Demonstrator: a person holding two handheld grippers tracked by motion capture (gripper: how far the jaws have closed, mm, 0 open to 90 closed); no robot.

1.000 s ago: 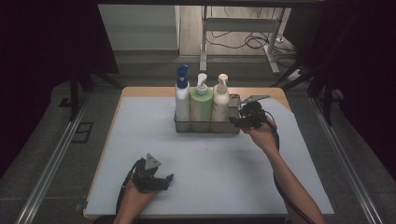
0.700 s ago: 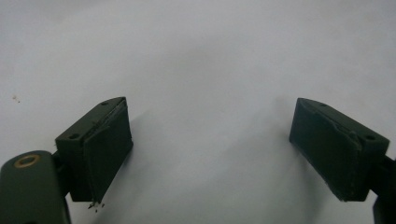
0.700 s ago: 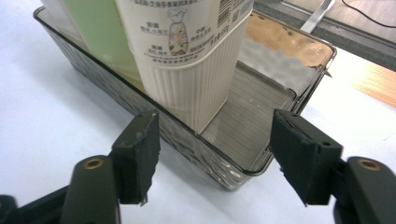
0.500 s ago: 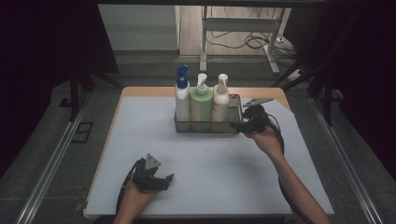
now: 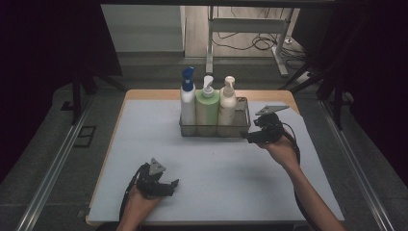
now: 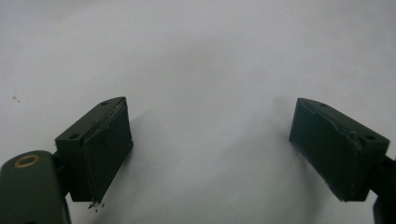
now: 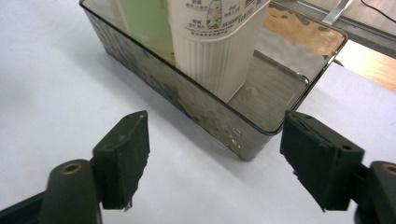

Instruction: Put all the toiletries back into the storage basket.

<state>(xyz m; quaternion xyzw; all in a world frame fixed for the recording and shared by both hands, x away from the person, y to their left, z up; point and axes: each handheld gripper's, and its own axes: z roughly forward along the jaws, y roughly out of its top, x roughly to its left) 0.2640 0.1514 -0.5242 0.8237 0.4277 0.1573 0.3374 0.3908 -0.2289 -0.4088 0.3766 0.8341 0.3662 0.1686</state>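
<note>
Right gripper (image 5: 251, 137): jaws spread wide, nothing between them, having just been opening, pads clear of the tray's near corner. Straight ahead of those jaws, just beside them: the dark see-through tray (image 7: 205, 109), its right-hand end empty, long axis running across the table from left to right. Inside, in a row along that axis: cream pump bottle (image 5: 227, 107) nearest the right gripper, then green pump bottle (image 5: 207, 108), then white bottle with blue spray top (image 5: 188, 101) at the far left end. Left gripper (image 5: 166, 185): also wide open and empty, low on the white mat (image 5: 144, 139) near the front edge, well apart from the tray. Nearer hand by far: the right. Probably a release just finished at the tray's right end.
</note>
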